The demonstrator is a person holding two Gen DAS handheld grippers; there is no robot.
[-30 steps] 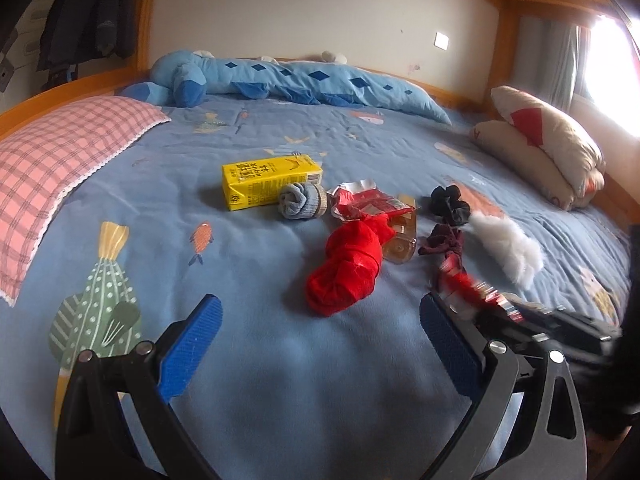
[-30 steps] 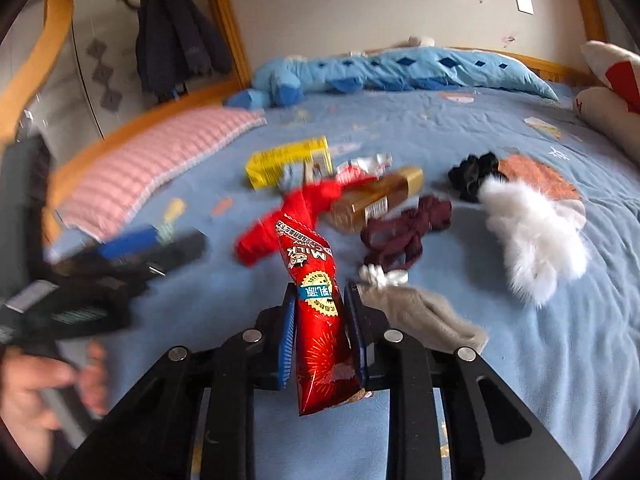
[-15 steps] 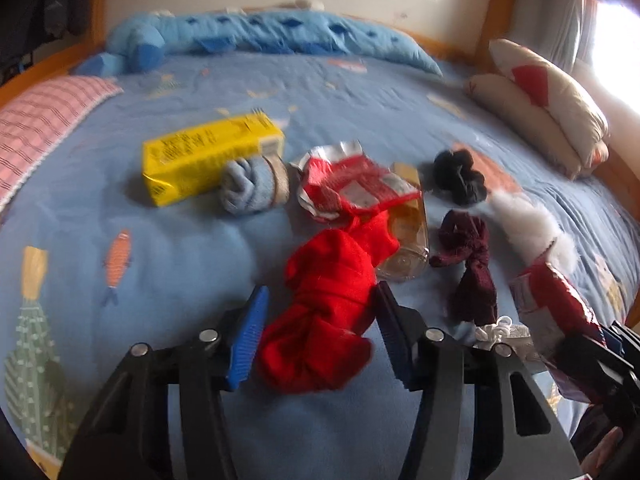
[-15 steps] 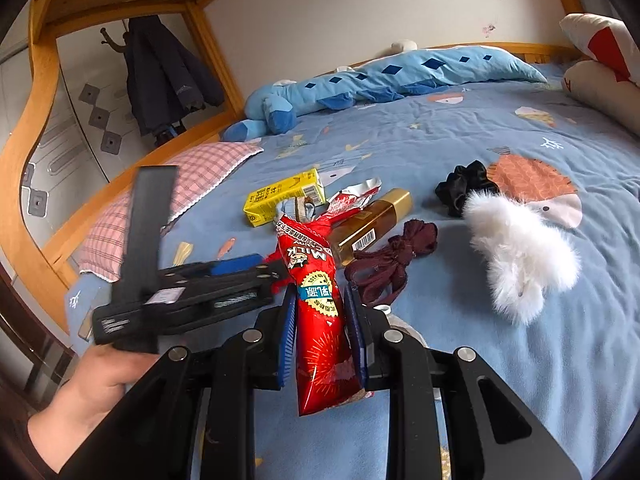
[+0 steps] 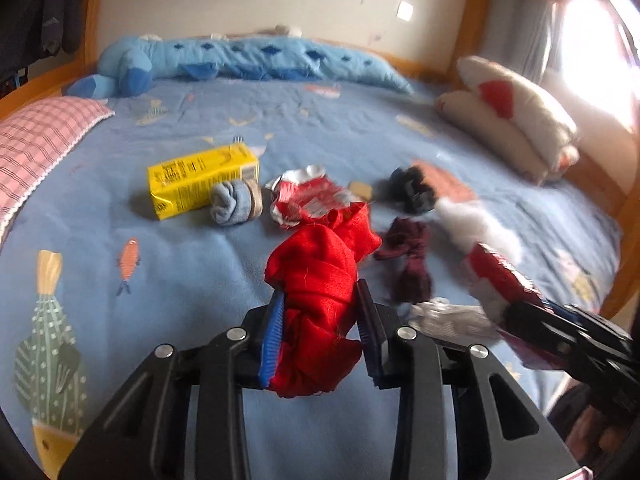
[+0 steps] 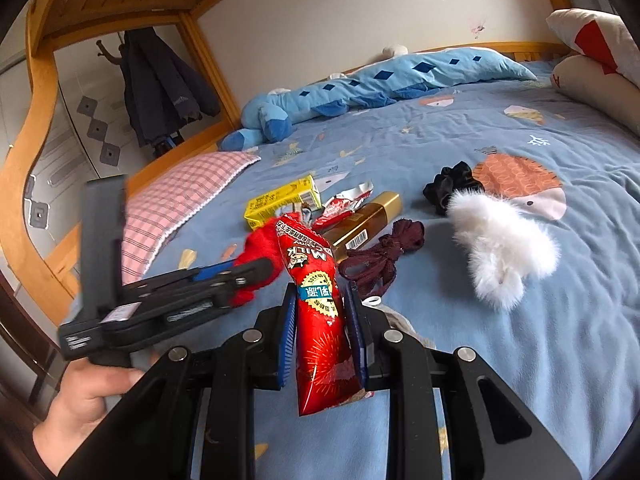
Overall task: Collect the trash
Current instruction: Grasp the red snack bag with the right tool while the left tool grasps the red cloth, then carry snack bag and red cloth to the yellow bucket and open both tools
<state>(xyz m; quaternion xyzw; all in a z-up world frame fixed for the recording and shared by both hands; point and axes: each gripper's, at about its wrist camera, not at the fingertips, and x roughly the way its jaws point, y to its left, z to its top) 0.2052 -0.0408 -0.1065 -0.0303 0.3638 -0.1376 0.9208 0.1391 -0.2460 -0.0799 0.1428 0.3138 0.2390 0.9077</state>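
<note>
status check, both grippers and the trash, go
Left gripper closing on red cloth bundle. Right gripper shut on red snack packet. Yellow carton, torn wrapper on bed among socks.

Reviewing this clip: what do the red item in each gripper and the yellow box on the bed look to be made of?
Red bundle in the left gripper, whose jaws are closing on it: soft matte woven cloth, with folds and frayed threads.
Red packet clamped in the right gripper: glossy printed plastic film, probably; it shines and crinkles.
Yellow box: likely coated paperboard, with sharp edges, flat printed faces and a slight sheen.
</note>
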